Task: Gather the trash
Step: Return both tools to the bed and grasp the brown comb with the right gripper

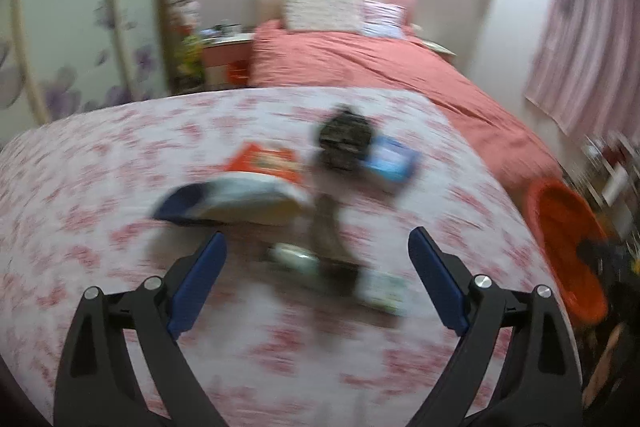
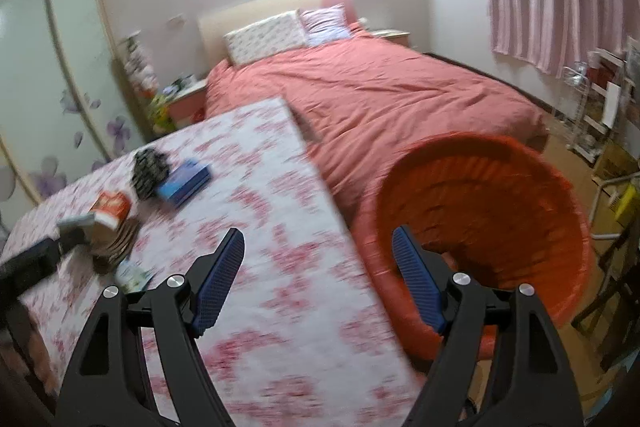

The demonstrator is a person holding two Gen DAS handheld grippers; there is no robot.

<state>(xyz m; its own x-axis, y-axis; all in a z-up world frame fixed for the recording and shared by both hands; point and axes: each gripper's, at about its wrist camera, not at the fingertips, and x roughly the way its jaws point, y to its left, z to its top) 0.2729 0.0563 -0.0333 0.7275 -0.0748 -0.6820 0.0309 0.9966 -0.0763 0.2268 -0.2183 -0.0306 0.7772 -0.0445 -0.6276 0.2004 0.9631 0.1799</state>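
Left wrist view is showing the left gripper (image 1: 318, 247) tilting down over the table with the pink-flowered white cloth (image 1: 100, 187), its blue-padded jaws spread wide and released, gripping nothing. Just beyond the tips, at the frame's centre, the litter is lying in a blurred cluster: a white and dark blue crumpled bag (image 1: 236, 203), an orange packet (image 1: 266, 161) behind it, a dark patterned wad (image 1: 344, 143), a blue flat box (image 1: 394, 157) touching that wad, and a small pale green wrapper (image 1: 384, 293) nearer the lens. At the right edge the orange woven basket (image 1: 560, 239) is sitting below the tabletop.

Right wrist view is showing the right gripper (image 2: 318, 251) also angling downward, jaws parted and empty, straddling the table's right edge; one pad is hanging over the cloth, the other over the basket's (image 2: 500, 195) open mouth at lower right. The same litter is sitting at middle left, well apart from this gripper. A salmon-pink bedspread (image 2: 400, 95) is filling the upper centre.
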